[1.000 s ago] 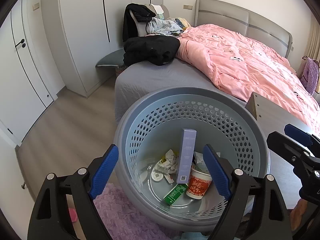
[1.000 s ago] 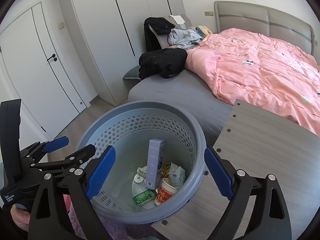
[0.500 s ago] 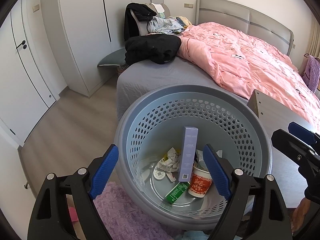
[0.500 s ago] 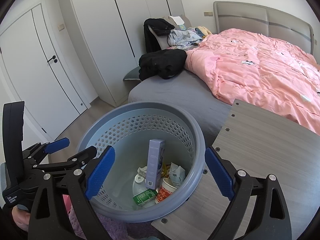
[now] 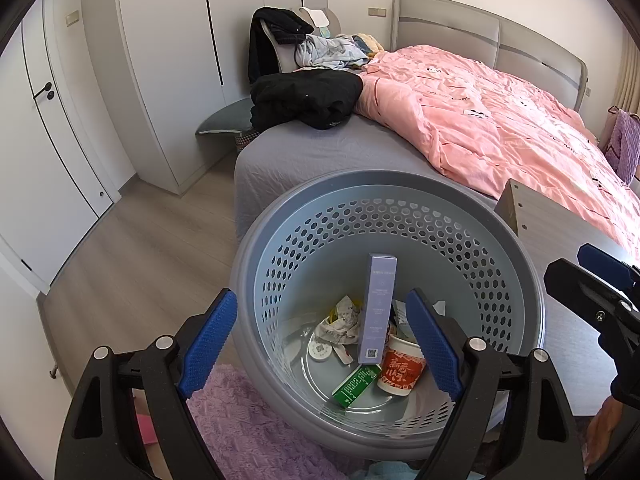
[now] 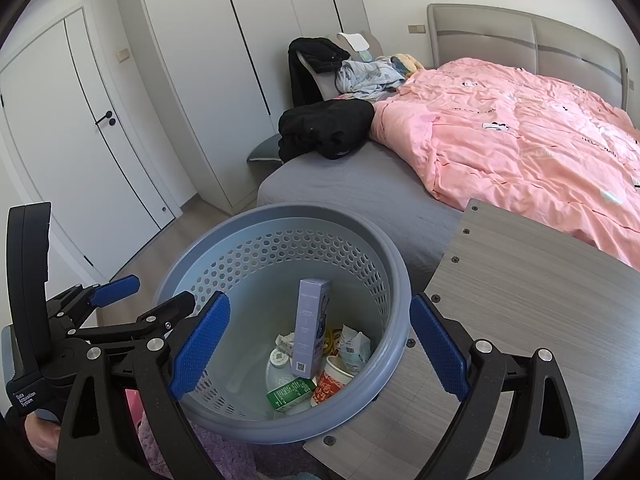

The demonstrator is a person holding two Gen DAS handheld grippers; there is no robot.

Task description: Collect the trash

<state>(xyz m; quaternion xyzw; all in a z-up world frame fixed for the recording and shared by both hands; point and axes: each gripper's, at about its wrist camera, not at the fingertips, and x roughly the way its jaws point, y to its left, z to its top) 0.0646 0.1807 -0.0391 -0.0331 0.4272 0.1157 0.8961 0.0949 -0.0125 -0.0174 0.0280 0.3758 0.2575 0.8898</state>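
A grey-blue perforated basket stands on the floor by the bed. Inside it a tall lilac box stands upright, with a red-printed paper cup, a green box, crumpled paper and a small white disc. My left gripper hovers open over the basket's near rim, nothing between its fingers. My right gripper is open and empty above the basket too. Each gripper shows at the edge of the other's view.
A grey wood-grain tabletop sits right of the basket. Behind is a bed with a pink duvet, black clothes and a chair piled with garments. A purple fluffy rug lies under the basket. White wardrobes and wooden floor lie left.
Both views have drifted slightly; the basket sits a little lower and farther in frame. Both grippers stay open, and the trash in the basket has not moved.
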